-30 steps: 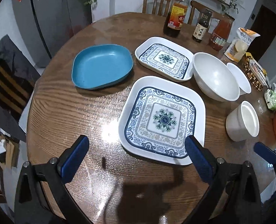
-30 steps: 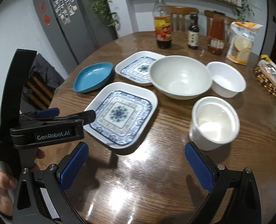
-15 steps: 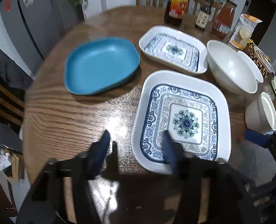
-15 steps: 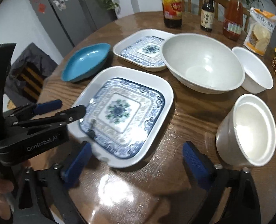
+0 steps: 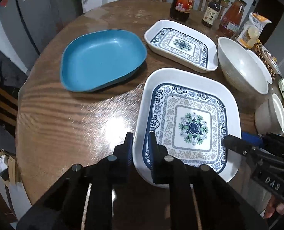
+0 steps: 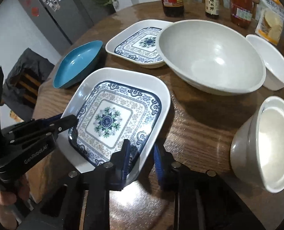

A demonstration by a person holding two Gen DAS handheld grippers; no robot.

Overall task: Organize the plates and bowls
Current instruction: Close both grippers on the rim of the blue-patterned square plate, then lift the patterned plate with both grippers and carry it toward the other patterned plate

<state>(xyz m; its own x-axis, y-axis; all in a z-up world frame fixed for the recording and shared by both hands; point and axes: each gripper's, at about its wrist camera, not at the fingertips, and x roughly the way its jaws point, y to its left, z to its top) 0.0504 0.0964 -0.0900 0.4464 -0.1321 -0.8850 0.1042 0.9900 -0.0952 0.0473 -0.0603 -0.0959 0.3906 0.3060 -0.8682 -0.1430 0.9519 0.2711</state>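
The near patterned plate [image 5: 189,126] sits at the table's [image 5: 69,118] six o'clock edge, both grippers having just closed on its rim: the left gripper [image 5: 140,143] clamps the nine o'clock side, the right gripper [image 6: 141,153] the near corner, likely for a level two-handed lift toward its matching plate [image 5: 182,45] at twelve.

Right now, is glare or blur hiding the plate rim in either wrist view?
Left wrist: bright glare on the table beside the patterned plate, rim clear. Right wrist: glare only on the wood near the camera, the plate rim sharp; fisheye bends the edges of both views.
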